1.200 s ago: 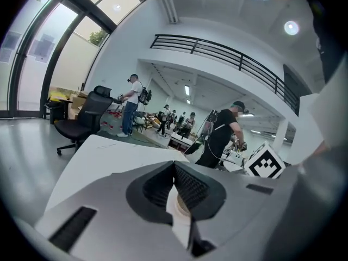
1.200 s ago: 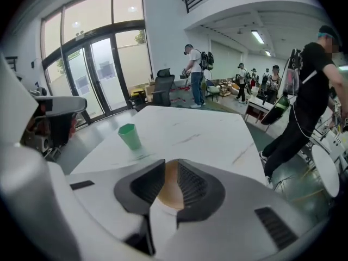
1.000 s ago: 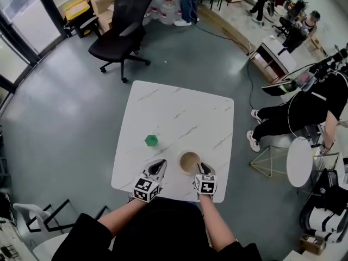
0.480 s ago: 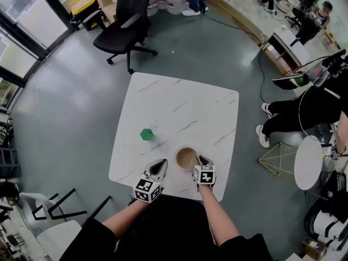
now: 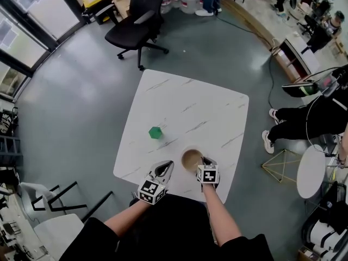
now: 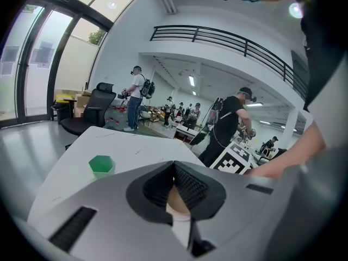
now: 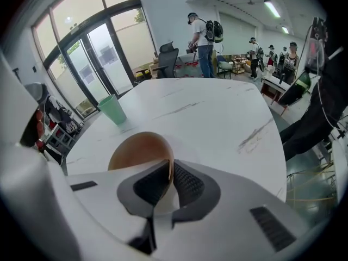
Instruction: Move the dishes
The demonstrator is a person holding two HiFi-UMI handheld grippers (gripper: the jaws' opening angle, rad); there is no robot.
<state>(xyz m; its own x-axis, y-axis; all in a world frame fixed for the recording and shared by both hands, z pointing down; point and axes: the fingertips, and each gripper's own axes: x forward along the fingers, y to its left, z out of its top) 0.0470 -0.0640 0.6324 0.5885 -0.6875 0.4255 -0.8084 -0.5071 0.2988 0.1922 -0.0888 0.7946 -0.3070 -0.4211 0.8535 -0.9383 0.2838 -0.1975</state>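
Where our hands met the near edge of the tabletop, our left gripper had its fingers clenched on nothing, just beside the bowl. Our right gripper had its fingers clamped on the brown bowl's near rim. We could not tell whether the bowl rested on the marble or hung just above it. Farther out and to the left stood a green cup, upright, well apart from the bowl. Beyond the tabletop stood a black chair on the grey floor.
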